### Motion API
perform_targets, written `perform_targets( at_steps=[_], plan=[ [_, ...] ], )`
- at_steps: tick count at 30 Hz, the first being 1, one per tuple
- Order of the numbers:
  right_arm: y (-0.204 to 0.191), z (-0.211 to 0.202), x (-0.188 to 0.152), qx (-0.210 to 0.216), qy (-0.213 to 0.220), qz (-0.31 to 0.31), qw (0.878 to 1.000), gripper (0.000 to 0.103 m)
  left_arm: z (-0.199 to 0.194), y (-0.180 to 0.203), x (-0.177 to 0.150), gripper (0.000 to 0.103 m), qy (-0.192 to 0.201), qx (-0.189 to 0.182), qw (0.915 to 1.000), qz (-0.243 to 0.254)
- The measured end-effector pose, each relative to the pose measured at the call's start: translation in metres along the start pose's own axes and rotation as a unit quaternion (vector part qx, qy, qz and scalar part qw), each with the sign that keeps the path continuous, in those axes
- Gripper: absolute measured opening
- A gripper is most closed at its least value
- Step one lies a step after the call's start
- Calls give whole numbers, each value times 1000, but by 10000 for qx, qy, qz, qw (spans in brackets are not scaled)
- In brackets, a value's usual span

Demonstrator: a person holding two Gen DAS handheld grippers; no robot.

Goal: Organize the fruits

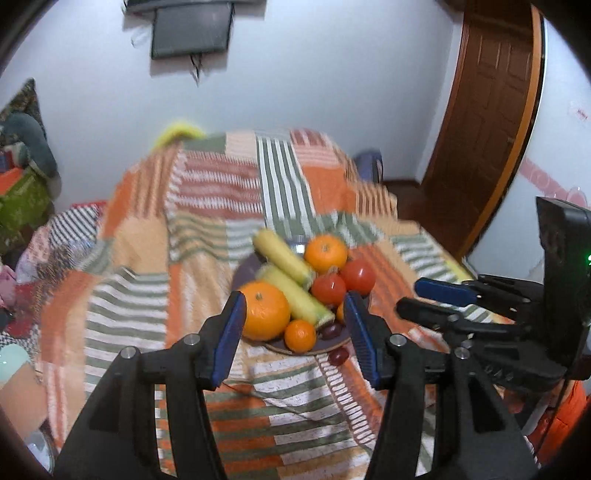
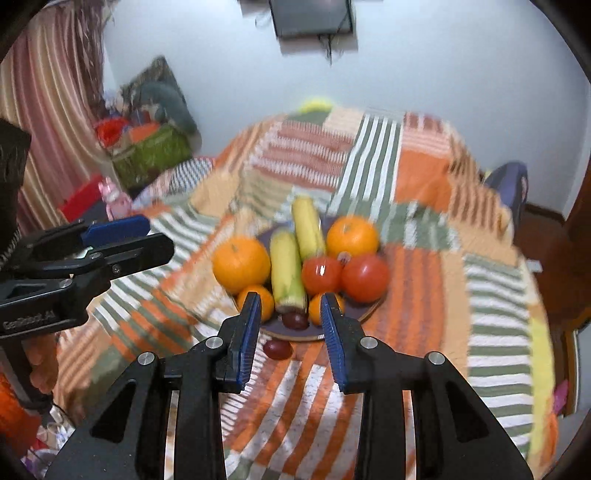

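Plate (image 2: 365, 314) of fruit on striped patchwork cloth (image 2: 424, 280).
Behind the plate: white wall, wooden door (image 1: 491, 110); both grippers' fingers (image 1: 231, 332) (image 2: 334, 332) stand apart, empty.

Two fisheye cams, one on each handheld gripper, both looking fwd along their own fingers and tilted down at the patchwork-covered table (image 1: 207, 206). Left cam sits left of the plate (image 1: 243, 269) of fruit, near it, facing the far white wall; the right gripper (image 1: 406, 299) pokes in at its right edge. Right cam sits alongside, aimed much the same way, w/ the left gripper (image 2: 159, 236) at its left edge. Both share the plate, the cloth, the wall-mounted screen (image 2: 312, 16) up top. Door (image 1: 491, 110) shows only in left view, curtain (image 2: 48, 110) only in right.
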State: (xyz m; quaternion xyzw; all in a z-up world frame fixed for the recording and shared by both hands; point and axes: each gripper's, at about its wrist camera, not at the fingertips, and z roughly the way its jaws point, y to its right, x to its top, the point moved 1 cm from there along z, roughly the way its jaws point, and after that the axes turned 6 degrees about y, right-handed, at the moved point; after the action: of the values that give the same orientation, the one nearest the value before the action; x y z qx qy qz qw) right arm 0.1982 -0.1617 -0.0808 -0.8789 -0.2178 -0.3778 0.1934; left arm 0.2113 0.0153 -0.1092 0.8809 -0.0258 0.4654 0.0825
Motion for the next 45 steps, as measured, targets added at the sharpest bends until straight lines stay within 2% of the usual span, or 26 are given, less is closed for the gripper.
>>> perform_targets(
  at_steps=[3, 6, 12, 18, 24, 28, 32, 35, 39, 45],
  plan=[
    [-8, -31, 12, -25, 392, -58, 9992, 31, -34, 5, 8, 54, 356, 6, 9994, 13],
    [-15, -39, 11, -29, 464, -59, 9989, 35, -52, 8, 6, 55, 424, -19, 9991, -10],
    [-20, 4, -21, -5, -214, -90, 9997, 35, -52, 6, -15, 54, 198, 37, 9998, 23],
    [-19, 61, -50, -26, -1043, -72, 9945, 35, -27, -11, -38, 54, -214, 139, 9997, -57],
    [-12, 95, -57, -11, -1425, -18, 9898, 35, -1, -24, -55, 54, -459, 271, 9986, -63],
    [-13, 98, -57, 106, -1433, -59, 9896, 25, 14, -32, -62, 54, -583, 248, 9978, -193],
    [-14, 96, -56, 118, -1402, -94, 9900, 24, 23, -36, -67, 54, -677, 232, 9970, -288],
    [-13, 88, -50, 178, -1232, -15, 9922, 24, 25, -37, -68, 54, -686, 224, 9969, -312],
    [-17, 88, -39, 57, -1049, -138, 9944, 24, 27, -38, -69, 54, -712, 219, 9966, -350],
    [-18, 110, -42, -18, -1252, -166, 9920, 25, 25, -40, -69, 54, -691, 248, 9967, -360]
  ],
)
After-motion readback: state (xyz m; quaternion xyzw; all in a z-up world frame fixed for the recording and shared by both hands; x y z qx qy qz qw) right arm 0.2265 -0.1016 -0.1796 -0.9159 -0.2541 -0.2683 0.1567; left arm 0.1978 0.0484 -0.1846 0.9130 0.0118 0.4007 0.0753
